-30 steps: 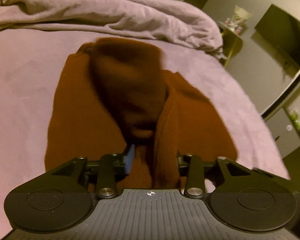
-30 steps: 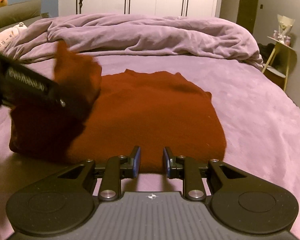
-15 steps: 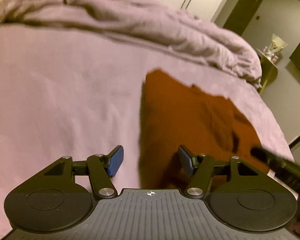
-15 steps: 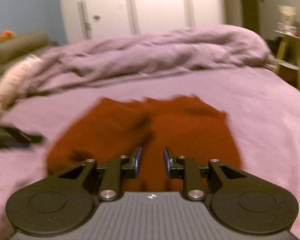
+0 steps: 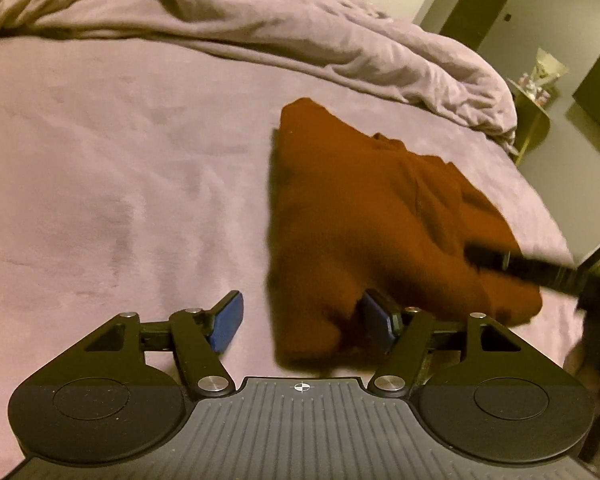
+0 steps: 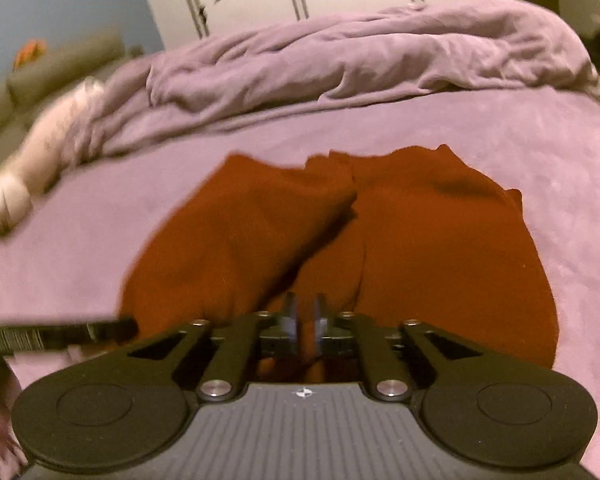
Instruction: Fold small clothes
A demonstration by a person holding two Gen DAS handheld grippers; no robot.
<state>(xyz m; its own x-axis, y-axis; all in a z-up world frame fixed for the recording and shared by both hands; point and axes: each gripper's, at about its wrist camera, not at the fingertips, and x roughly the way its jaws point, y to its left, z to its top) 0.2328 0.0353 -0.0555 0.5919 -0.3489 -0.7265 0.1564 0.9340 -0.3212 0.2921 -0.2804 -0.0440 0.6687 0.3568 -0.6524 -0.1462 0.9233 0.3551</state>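
Left hand-held gripper [image 5: 300,322] is standing wide open above the bed [image 5: 120,168], its jaws having just been opening; the near left corner of the rust-brown garment [image 5: 372,216] is lying between the blue pads [image 5: 228,320], unpressed. Right hand-held gripper [image 6: 305,324] is hovering low over the garment's near edge, its jaws narrowly apart after just opening, nothing visibly clamped. The garment is lying on the purple bed cover, one side folded across its middle. A rumpled duvet [image 6: 360,60] is bunching beyond it.
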